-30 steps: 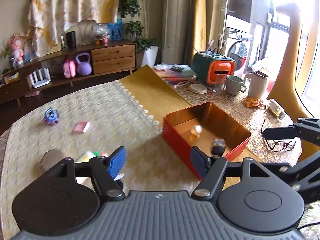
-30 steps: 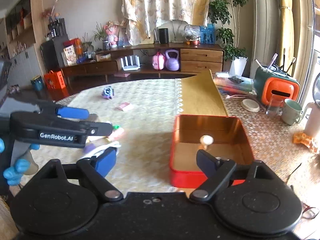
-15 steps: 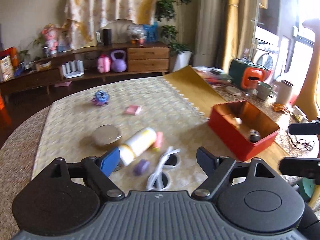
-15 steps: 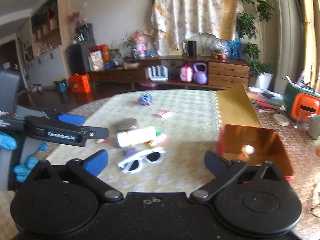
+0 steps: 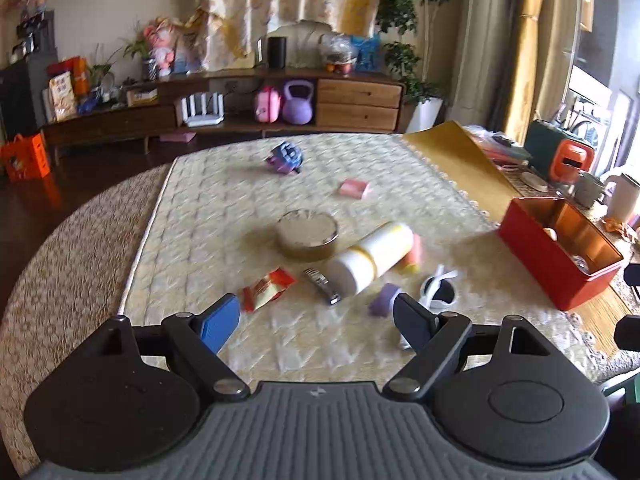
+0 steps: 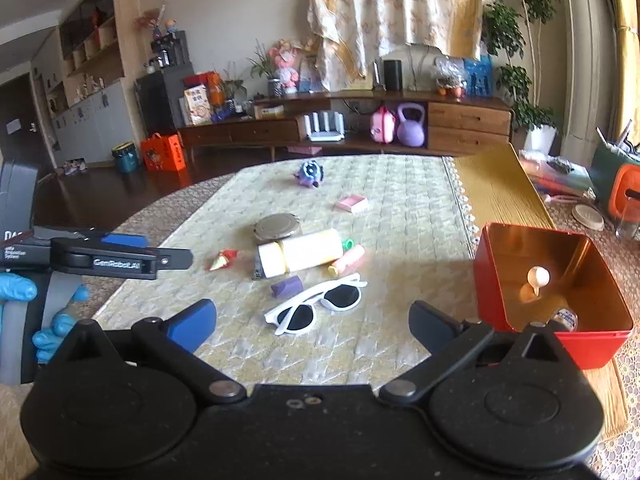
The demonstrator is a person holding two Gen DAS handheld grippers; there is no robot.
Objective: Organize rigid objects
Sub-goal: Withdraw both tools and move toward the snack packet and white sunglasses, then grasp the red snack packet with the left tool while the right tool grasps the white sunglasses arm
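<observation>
Looking along the left gripper, its fingers stand spread with nothing between them, aimed over the pale cloth at a loose heap near the middle of the table: a round tin, a white and yellow bottle lying on its side just beside it, a red snack packet, a metal nail clipper and a purple block nearest the fingertips. A pink eraser and a blue toy lie well apart toward the far edge. The red box sits toward the right edge, open-topped, presumably as the place for collected items. From the right gripper, likewise released and empty, white sunglasses lie just ahead of the fingers, with the bottle and tin beyond. The box stands at the right, already holding a small pale ball-shaped piece and another small item in its near corner. Both grippers seem to hover ready, so the next pick is likely from the heap.
</observation>
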